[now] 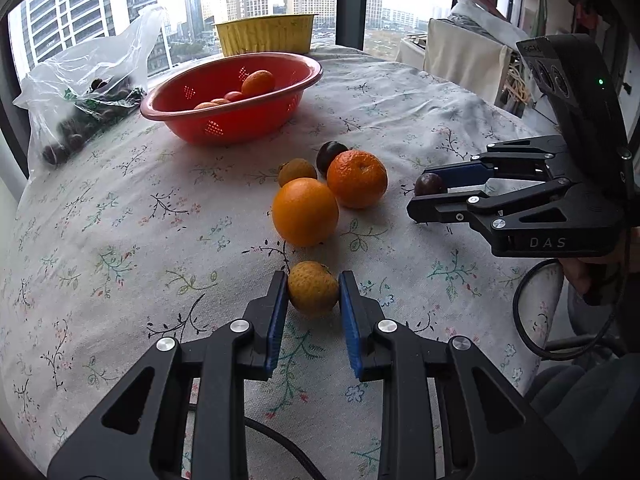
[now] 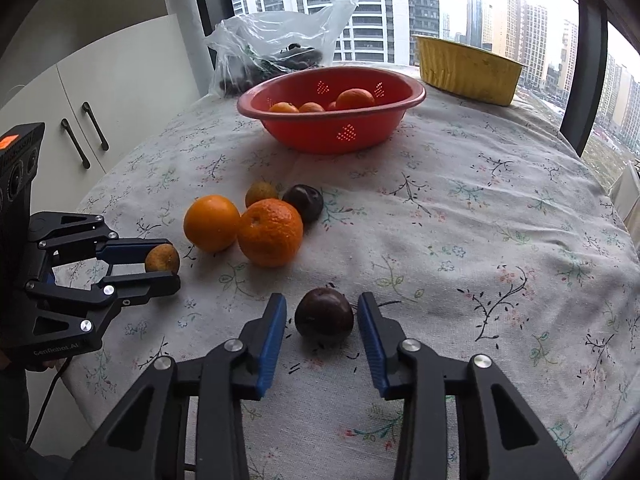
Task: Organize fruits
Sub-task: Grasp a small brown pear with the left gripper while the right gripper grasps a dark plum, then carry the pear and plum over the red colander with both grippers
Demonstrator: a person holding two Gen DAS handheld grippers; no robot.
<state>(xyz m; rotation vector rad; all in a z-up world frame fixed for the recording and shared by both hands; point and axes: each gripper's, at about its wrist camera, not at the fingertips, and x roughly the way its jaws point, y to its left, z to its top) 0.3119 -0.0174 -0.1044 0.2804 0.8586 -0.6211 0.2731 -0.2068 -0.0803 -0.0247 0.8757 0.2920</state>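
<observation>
My left gripper (image 1: 313, 288) is shut on a small brownish-yellow fruit (image 1: 313, 287), low over the tablecloth; it also shows in the right wrist view (image 2: 162, 259). My right gripper (image 2: 322, 316) is open around a dark purple fruit (image 2: 324, 312) that rests on the cloth, with gaps on both sides; the same fruit shows in the left wrist view (image 1: 429, 185). A cluster of two oranges (image 1: 305, 211) (image 1: 357, 179), another small brownish fruit (image 1: 297, 172) and a dark fruit (image 1: 331, 151) lies mid-table. A red colander bowl (image 1: 232, 98) holds several oranges.
A clear plastic bag (image 1: 80, 92) with dark fruits lies left of the bowl. A yellow tub (image 1: 266, 34) stands behind it by the window. The floral tablecloth (image 1: 120, 220) covers a round table. White cabinets (image 2: 100, 92) stand beside the table.
</observation>
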